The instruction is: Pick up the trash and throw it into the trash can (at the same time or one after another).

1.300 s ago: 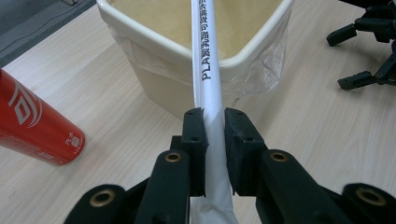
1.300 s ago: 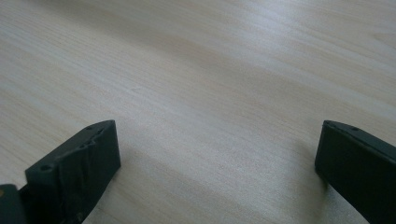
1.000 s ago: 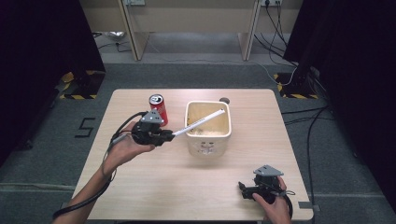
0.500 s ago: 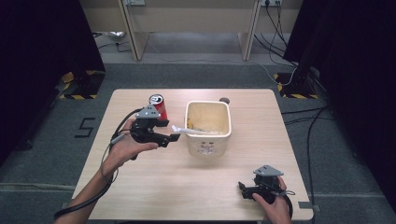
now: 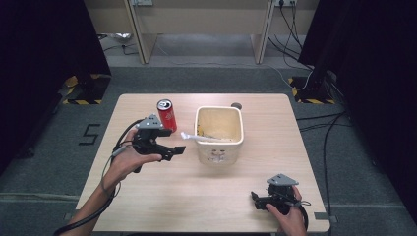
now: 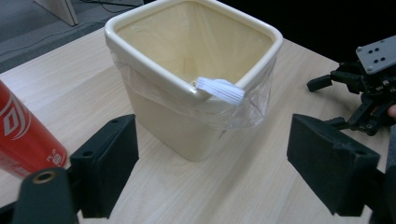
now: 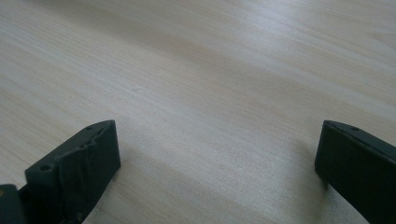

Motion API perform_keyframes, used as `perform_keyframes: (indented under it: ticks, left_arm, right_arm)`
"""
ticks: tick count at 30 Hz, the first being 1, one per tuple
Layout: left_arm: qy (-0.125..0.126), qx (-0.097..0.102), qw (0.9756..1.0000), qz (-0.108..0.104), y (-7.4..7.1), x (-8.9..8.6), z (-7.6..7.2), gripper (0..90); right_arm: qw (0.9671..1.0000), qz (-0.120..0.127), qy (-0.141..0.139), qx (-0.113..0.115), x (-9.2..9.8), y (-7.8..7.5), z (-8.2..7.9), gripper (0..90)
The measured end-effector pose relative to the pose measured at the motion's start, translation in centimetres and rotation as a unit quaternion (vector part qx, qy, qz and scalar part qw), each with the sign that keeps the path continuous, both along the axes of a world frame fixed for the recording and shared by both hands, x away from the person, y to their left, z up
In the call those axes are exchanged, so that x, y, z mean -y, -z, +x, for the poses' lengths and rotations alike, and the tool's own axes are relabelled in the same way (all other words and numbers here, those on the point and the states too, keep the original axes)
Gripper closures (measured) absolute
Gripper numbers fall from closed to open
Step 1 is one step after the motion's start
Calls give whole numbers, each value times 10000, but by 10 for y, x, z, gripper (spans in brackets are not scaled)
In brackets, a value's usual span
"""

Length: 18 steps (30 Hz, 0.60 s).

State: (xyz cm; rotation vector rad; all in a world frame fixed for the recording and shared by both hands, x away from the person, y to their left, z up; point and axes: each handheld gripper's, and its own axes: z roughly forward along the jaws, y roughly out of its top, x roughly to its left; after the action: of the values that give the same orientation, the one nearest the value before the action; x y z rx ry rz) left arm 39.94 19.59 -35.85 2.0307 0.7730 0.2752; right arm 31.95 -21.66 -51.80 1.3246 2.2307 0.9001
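While the left claw [image 5: 173,149] hangs with its jaws just spread wide and nothing between them, the white toothbrush [image 5: 196,137] leans on the rim of the cream bin [image 5: 220,147] (bristle end poking outward). The right claw [image 5: 256,198] rests open on the bench [image 5: 196,196].

Red can [image 5: 166,114] beside table [image 5: 147,206] edge

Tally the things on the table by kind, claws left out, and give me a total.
Red soda can: 1
Cream bin with a plastic liner: 1
White toothbrush, lying over the bin's rim with its head sticking out: 1
Small dark round thing behind the bin, too small to identify: 1
Total: 4
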Motion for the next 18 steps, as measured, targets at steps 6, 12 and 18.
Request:
perform_keyframes:
  ticks: [6, 12, 18]
  left_arm:
    - [-161, -29, 9999, -4, 10, -4, 4, 156]
    - [-292, -45, 9995, -60, 17, -10, 7, 157]
    - [-484, -56, 9988, 41, 24, -15, 9, 163]
  right_arm:
    - [10000, 3, 5, -4, 0, 0, 0, 3]
    - [10000, 4, 4, -3, 0, 0, 0, 3]
    - [10000, -1, 3, -9, 0, 0, 0, 3]
